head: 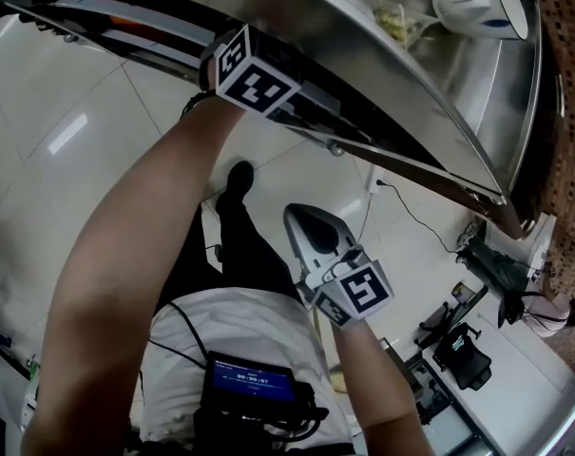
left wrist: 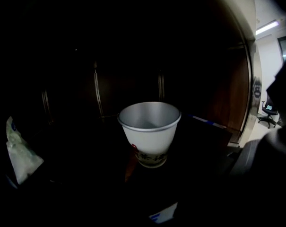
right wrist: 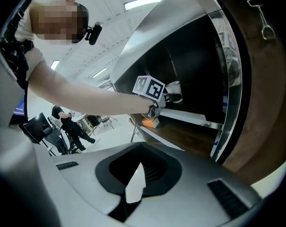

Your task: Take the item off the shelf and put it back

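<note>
The left claw (right wrist: 165, 98) is thrust into the dark cabinet. Shadow swallows its jaws, so I cannot tell whether it is released or grasping. The paper cup (left wrist: 150, 131) stands upright on the shelf board (left wrist: 206, 138), dead ahead and close to the tips. The right claw (head: 306, 226) is clenched on nothing and hangs low outside.

This looks like the reach-and-grasp stage, or possibly the release after returning the cup. The next move calls for a level, gentle squeeze on the thin cup wall and a straight pull toward the near side.

There is bare board around the cup. A crumpled plastic bag (left wrist: 19, 155) lies well to the left, and the steel cabinet frame (right wrist: 228, 103) bounds the right.
</note>
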Motion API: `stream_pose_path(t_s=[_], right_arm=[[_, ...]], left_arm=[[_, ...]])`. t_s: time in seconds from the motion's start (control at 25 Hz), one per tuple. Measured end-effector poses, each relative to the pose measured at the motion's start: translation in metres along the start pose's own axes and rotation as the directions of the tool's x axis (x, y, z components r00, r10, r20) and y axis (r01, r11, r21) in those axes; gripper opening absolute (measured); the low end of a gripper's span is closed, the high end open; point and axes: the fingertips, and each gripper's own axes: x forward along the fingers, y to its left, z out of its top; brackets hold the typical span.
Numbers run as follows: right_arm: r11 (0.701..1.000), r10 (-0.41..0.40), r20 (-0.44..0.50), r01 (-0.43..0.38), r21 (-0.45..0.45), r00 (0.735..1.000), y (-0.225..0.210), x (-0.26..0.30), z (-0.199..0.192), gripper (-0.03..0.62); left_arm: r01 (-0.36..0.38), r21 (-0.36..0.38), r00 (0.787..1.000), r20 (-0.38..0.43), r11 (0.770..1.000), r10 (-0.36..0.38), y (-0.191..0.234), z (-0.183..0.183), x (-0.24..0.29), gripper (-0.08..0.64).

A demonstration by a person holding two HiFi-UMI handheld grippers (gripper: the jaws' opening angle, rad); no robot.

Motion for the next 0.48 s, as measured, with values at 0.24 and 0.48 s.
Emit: stream_pose_path(t_s=[0.24,0.48], right_arm=[[1.0,0.014,0.022,-0.014,-0.001,1.0,0.007,0.006,0.004,0.006],[0.999,0.034,0.037,-0.034,-0.006,0.999,0.018,0.007,0.008,0.006]], left_arm=[[-0.007,-0.029,0.999,0.035,1.0,0.008,-0.004,-0.014,-0.031,0.304],[0.005,-0.046,0.994,0.105,0.999,0.0,-0.015,-0.014,-0.086,0.302]])
